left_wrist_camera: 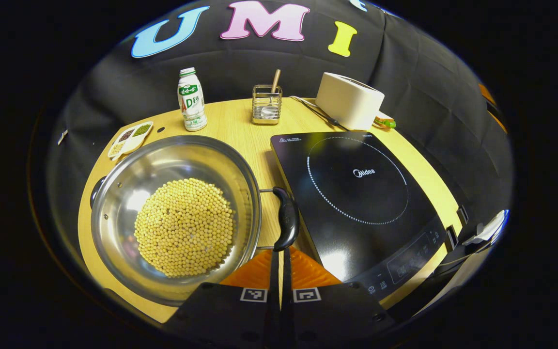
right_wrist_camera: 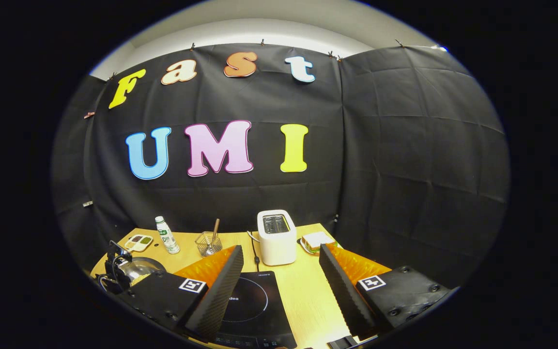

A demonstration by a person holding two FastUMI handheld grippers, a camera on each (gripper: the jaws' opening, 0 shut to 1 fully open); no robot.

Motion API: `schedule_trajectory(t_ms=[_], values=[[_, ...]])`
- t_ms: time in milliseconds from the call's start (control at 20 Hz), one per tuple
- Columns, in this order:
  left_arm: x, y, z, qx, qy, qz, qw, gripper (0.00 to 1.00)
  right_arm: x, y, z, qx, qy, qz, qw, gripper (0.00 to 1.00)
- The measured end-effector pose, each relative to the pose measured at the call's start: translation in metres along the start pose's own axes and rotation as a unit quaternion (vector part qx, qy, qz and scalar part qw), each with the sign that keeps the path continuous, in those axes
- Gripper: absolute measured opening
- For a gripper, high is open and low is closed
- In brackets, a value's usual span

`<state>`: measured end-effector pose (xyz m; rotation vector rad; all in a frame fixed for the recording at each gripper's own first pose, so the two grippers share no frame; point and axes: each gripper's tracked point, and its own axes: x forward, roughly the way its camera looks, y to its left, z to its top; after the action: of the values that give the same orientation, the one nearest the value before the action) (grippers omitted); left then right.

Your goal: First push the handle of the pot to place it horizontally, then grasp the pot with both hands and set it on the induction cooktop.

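My left gripper [left_wrist_camera: 280, 252] sits low over the near edge of the table [left_wrist_camera: 240, 126], aimed toward the far edge, its two fingers pressed together with barely a slit between them and nothing caught in it. The tips lie right at the near end of the pot's handle [left_wrist_camera: 286, 218]; I cannot tell whether they touch it.

My right gripper [right_wrist_camera: 279, 278] hangs higher, level, looking at the booth wall, its fingers spread wide and empty above the induction cooktop [right_wrist_camera: 252, 305] and the bare wood beside it.

The steel pot [left_wrist_camera: 172, 218] sits on the table's left half near the front edge, just beside the cooktop's left side, loaded with soybeans [left_wrist_camera: 184, 228]. In the left gripper view, its black loop handle stands on the rim facing the cooktop, its long axis running from near to far edge, parallel to the cooktop's side. A second handle [left_wrist_camera: 96, 189] shows at the opposite rim.

Along the far edge stand a small segmented dish [left_wrist_camera: 130, 139], a milk drink bottle [left_wrist_camera: 192, 99], a wire holder [left_wrist_camera: 267, 104] with a wooden stick and a white toaster [left_wrist_camera: 349, 101].
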<state>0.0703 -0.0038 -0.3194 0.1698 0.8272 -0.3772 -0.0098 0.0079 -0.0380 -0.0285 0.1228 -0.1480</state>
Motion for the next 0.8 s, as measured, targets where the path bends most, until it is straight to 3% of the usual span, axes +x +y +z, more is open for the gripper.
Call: schedule_trajectory(t_ms=[800], values=[[0.02,0.007,0.038,-0.027,-0.026,-0.018,0.999,0.05,0.001,-0.009,-0.004,-0.003,0.006,-0.019,1.0,0.98]])
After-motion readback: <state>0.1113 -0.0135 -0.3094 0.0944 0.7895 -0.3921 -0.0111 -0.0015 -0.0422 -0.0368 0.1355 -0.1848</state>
